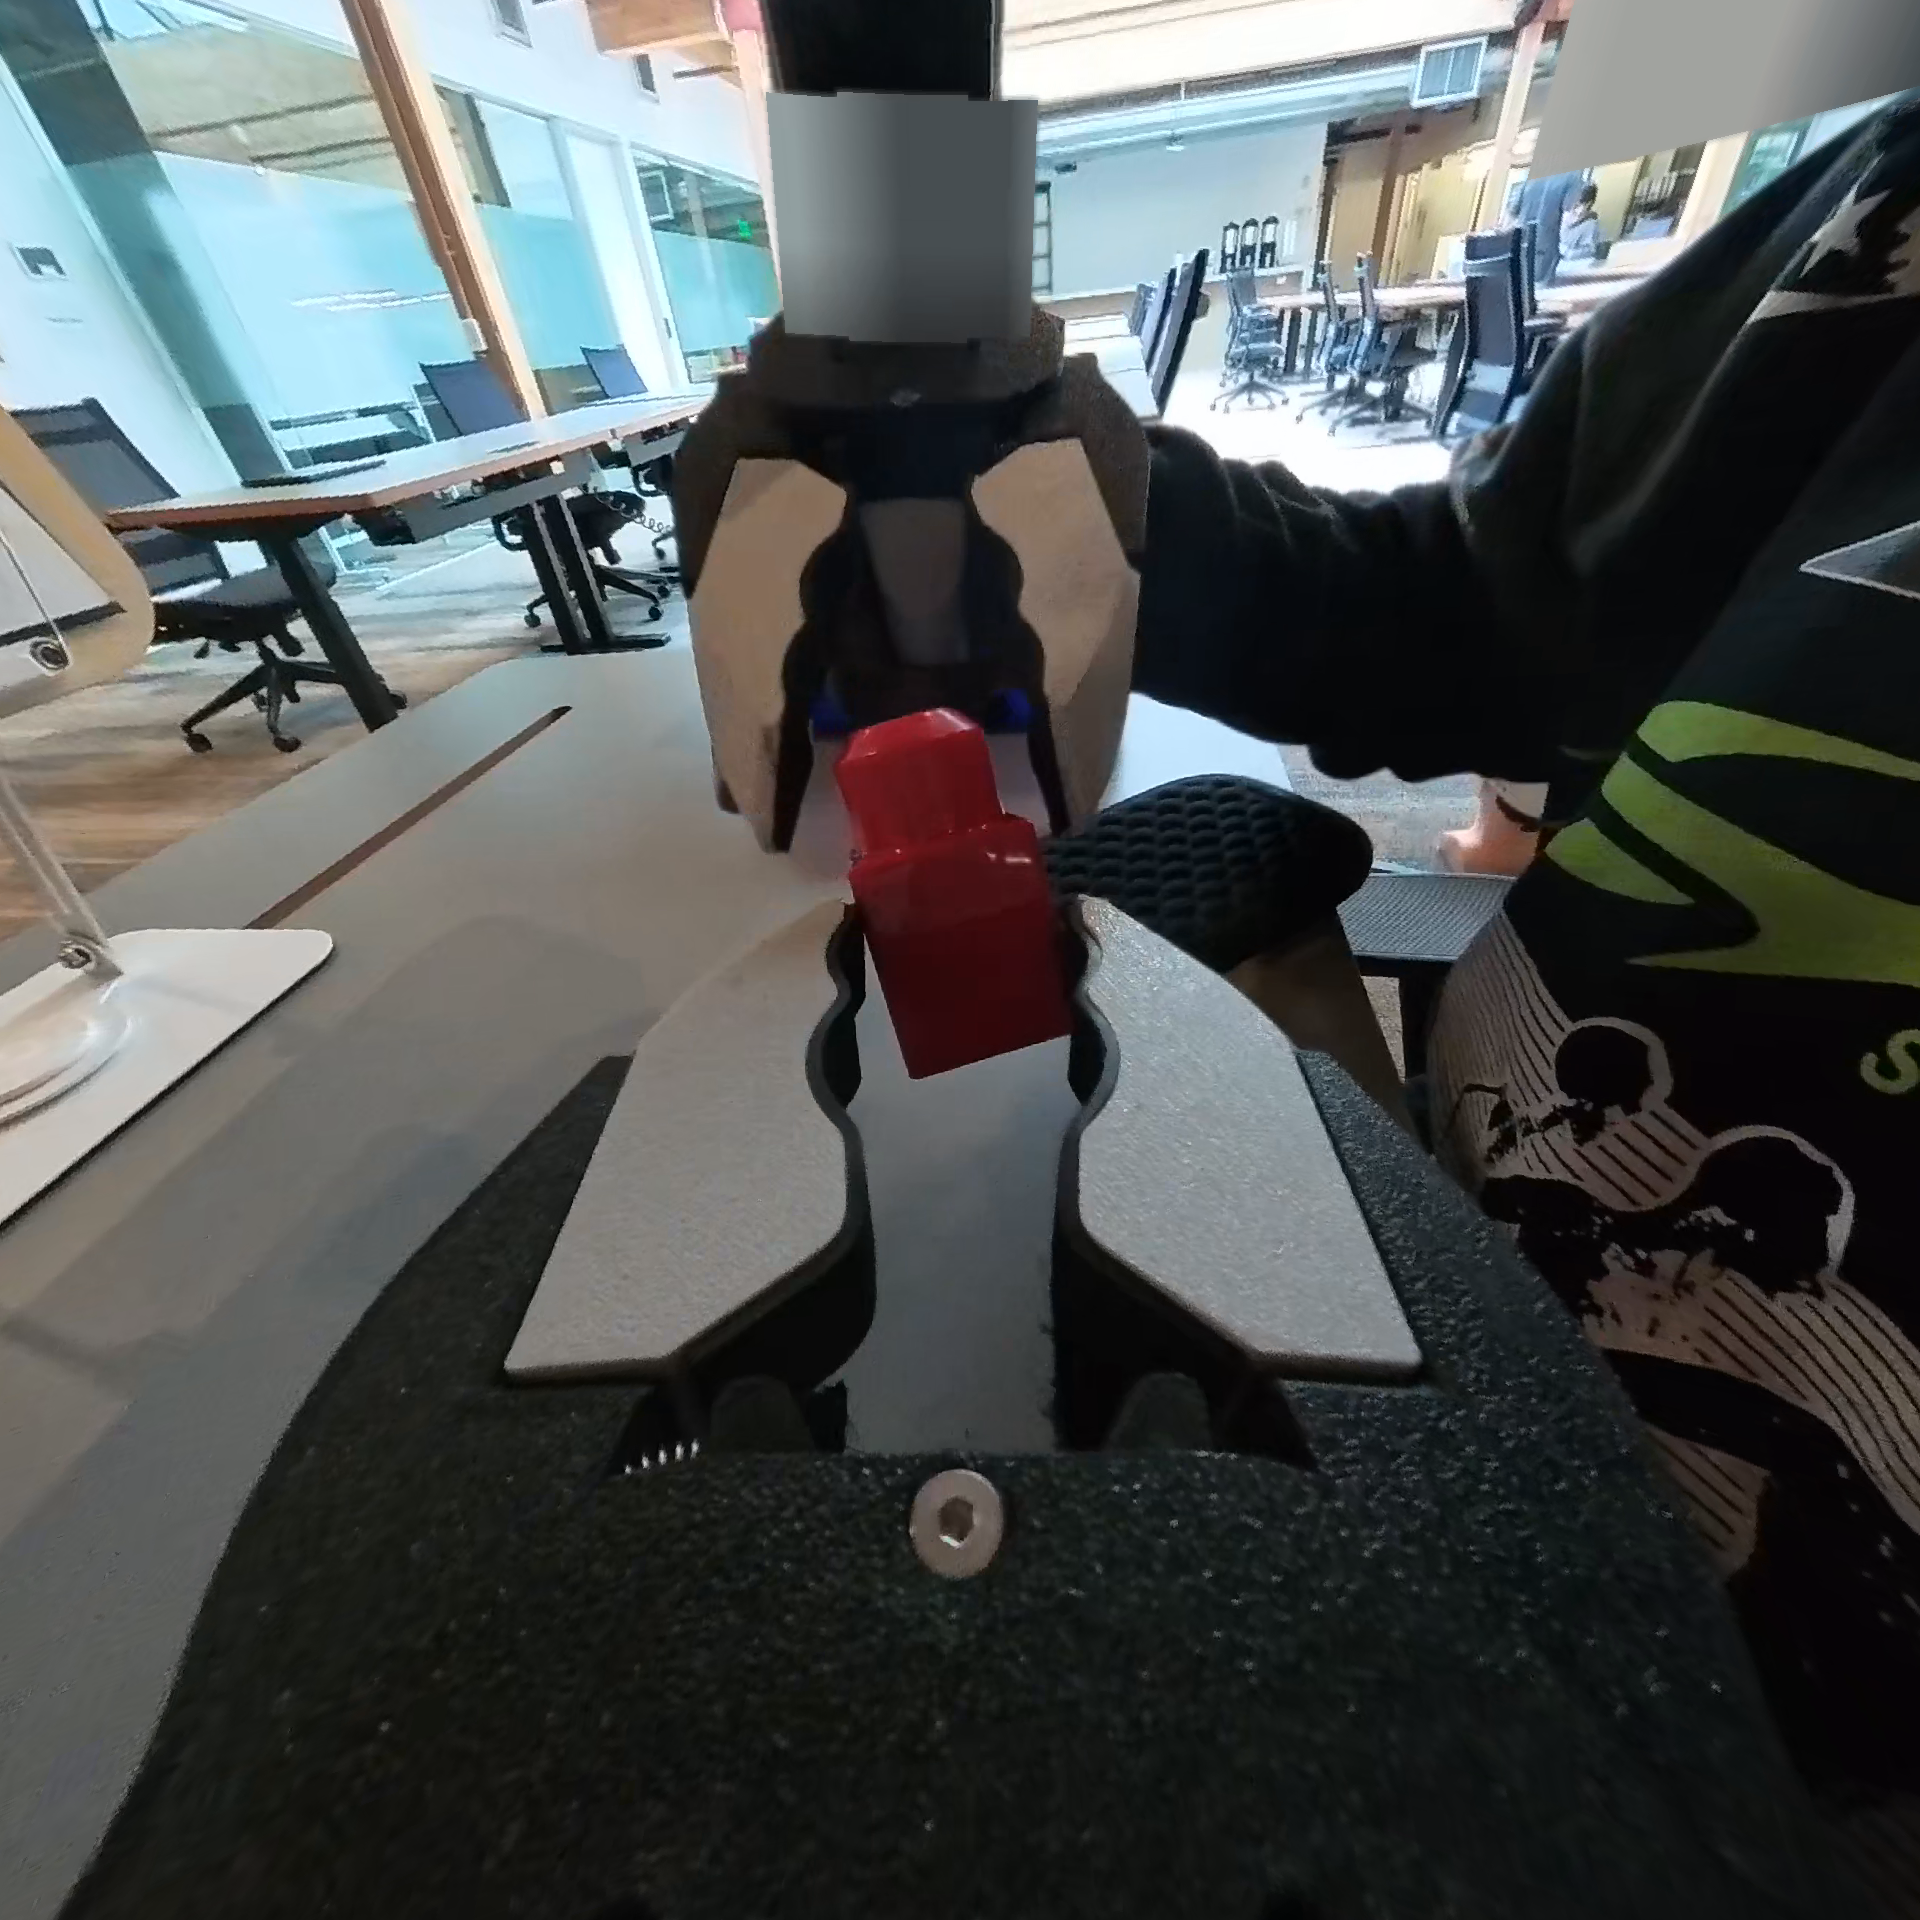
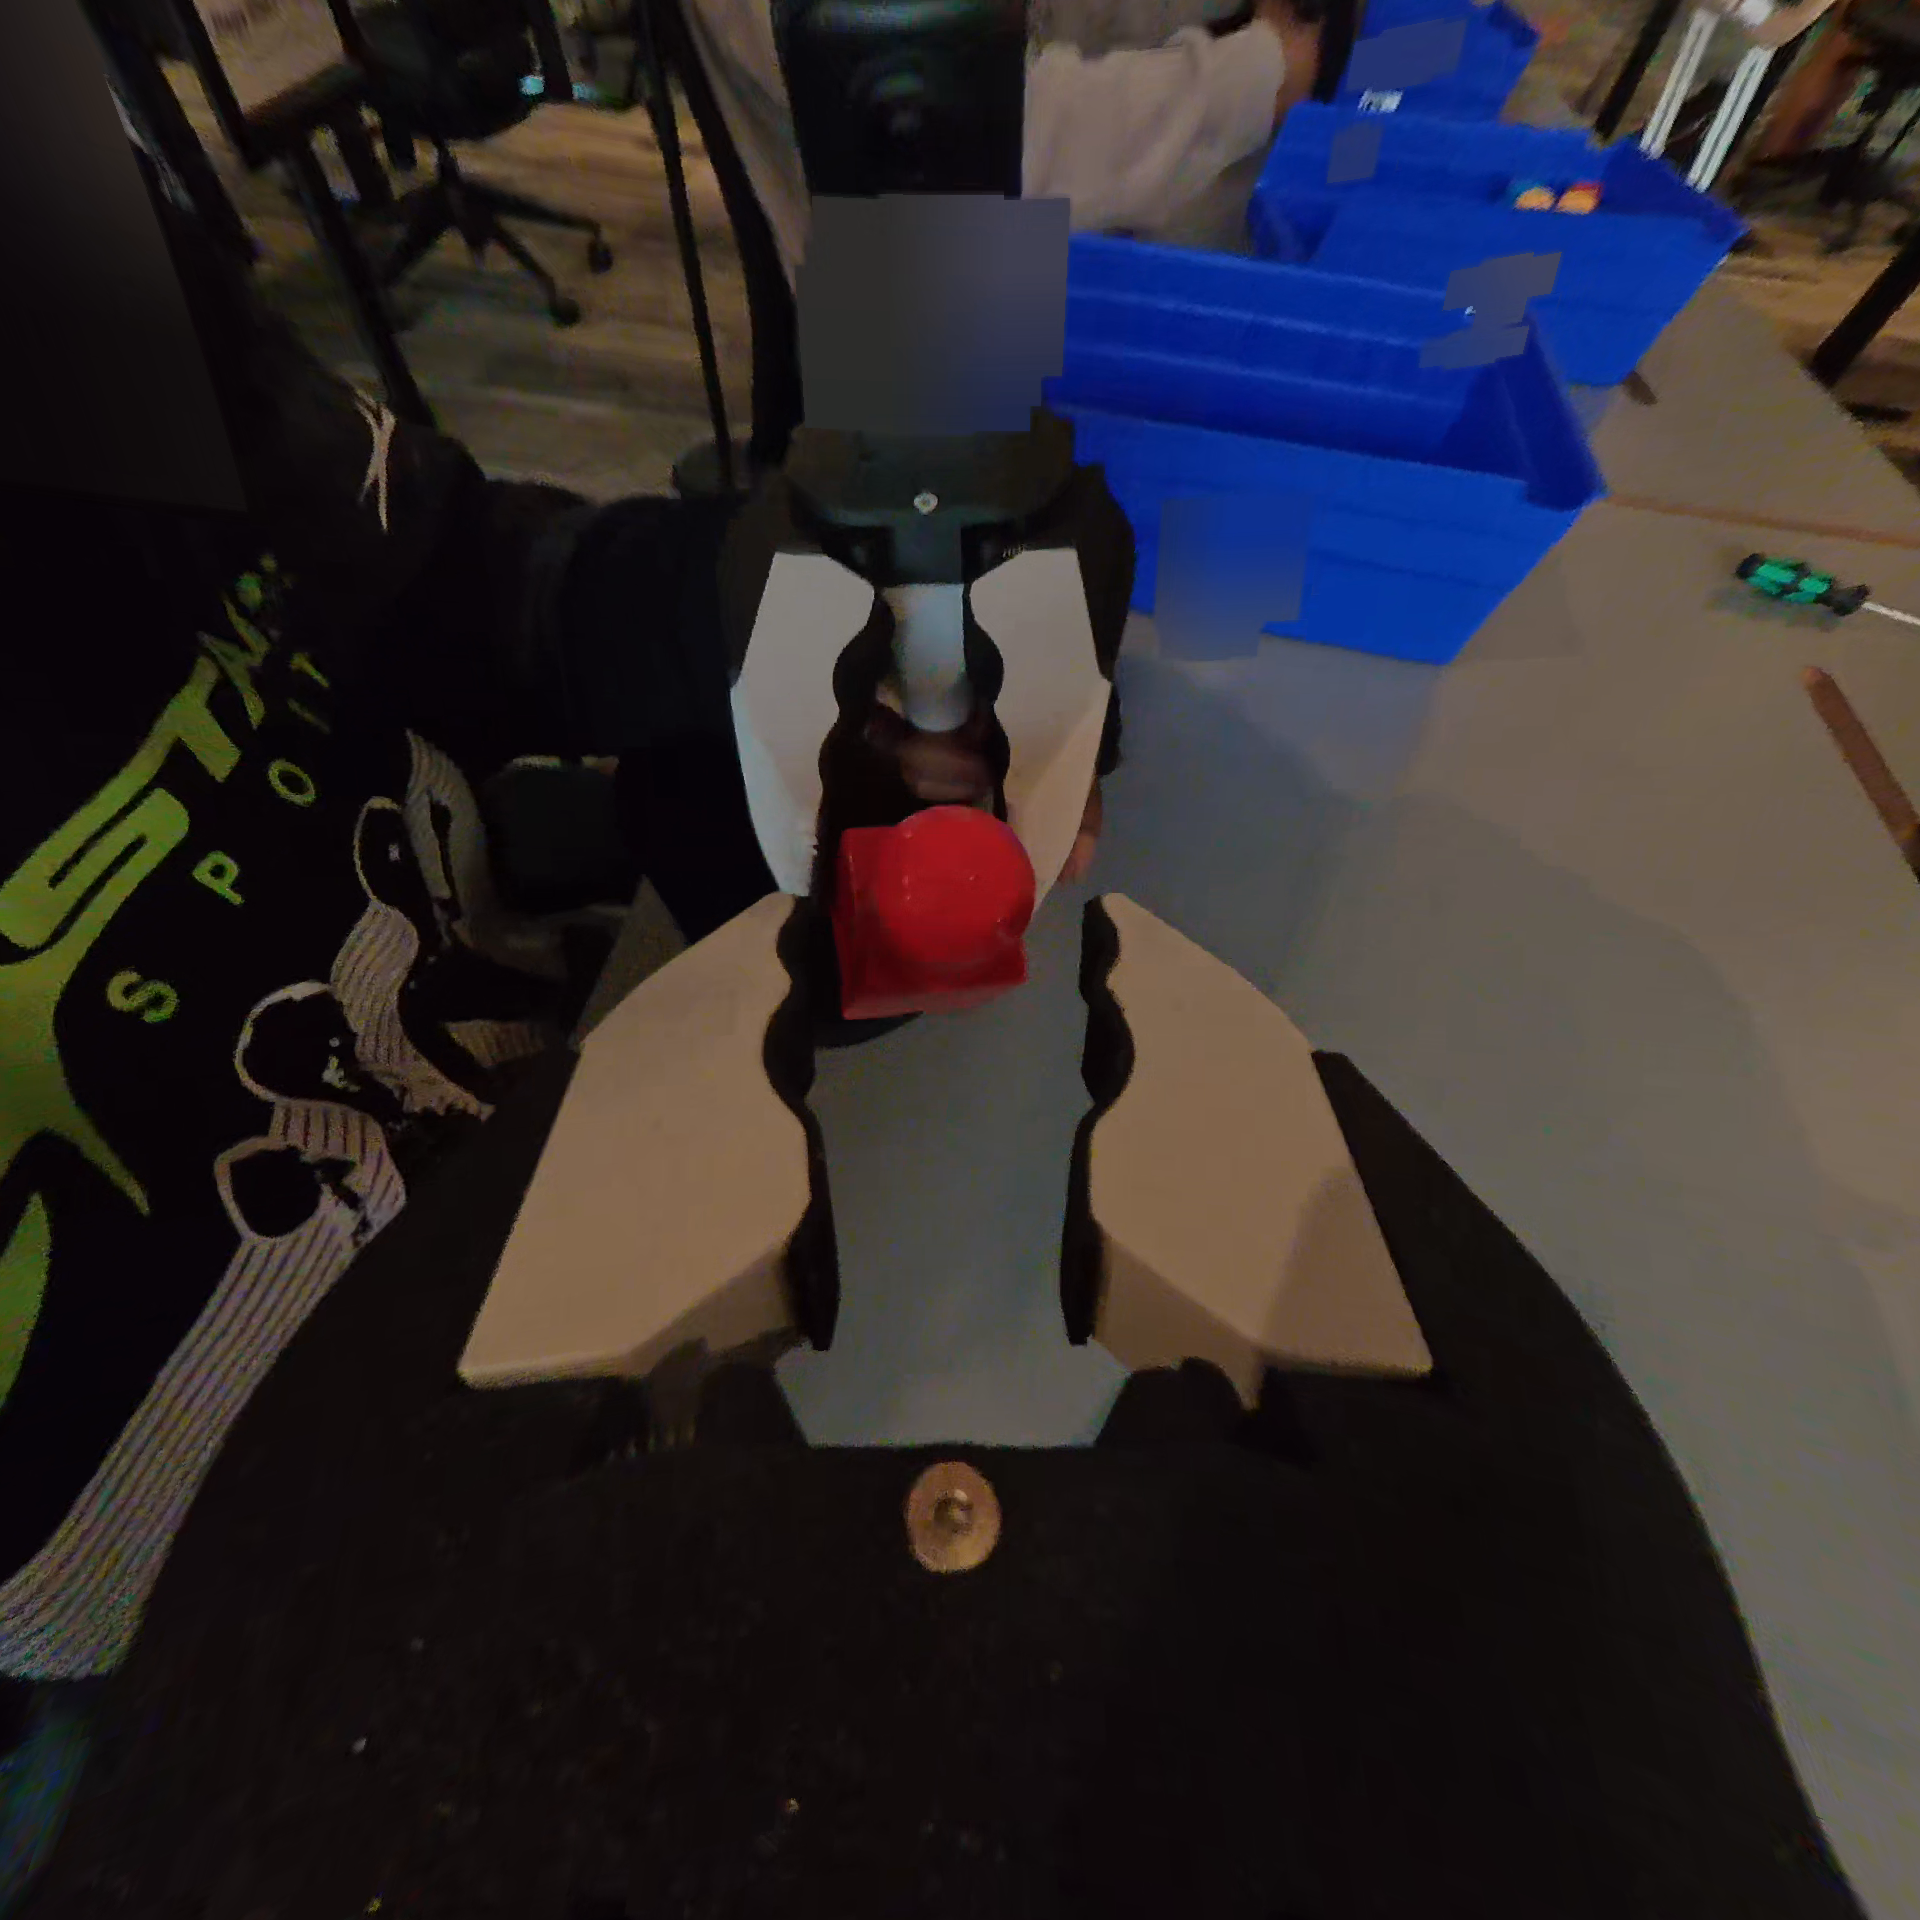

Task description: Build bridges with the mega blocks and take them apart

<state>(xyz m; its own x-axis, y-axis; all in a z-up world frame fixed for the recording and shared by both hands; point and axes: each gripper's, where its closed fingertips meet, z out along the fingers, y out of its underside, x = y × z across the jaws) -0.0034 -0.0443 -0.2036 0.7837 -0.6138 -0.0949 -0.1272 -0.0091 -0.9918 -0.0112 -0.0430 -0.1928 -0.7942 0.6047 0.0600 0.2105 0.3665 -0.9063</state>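
A red one-stud mega block (image 1: 961,956) is held in the air between the two grippers, which face each other tip to tip. My left gripper (image 1: 961,925) is shut on the block's body, with its stud pointing away toward the right gripper (image 1: 920,821). In the right wrist view the red block (image 2: 930,920) shows stud-first at the left gripper's (image 2: 930,878) tips. My right gripper (image 2: 940,914) is open, with its fingertips on either side of the stud and a gap on both sides. No other blocks are in view.
The grey table (image 2: 1455,935) lies below. Blue bins (image 2: 1330,499) stand at the back right, with a green-black tool (image 2: 1803,587) and a brown stick (image 2: 1865,758) beside them. A white stand base (image 1: 177,997) is at the left. The person's dark printed shirt (image 1: 1714,935) is close. The tips of both grippers are at nearly the same place.
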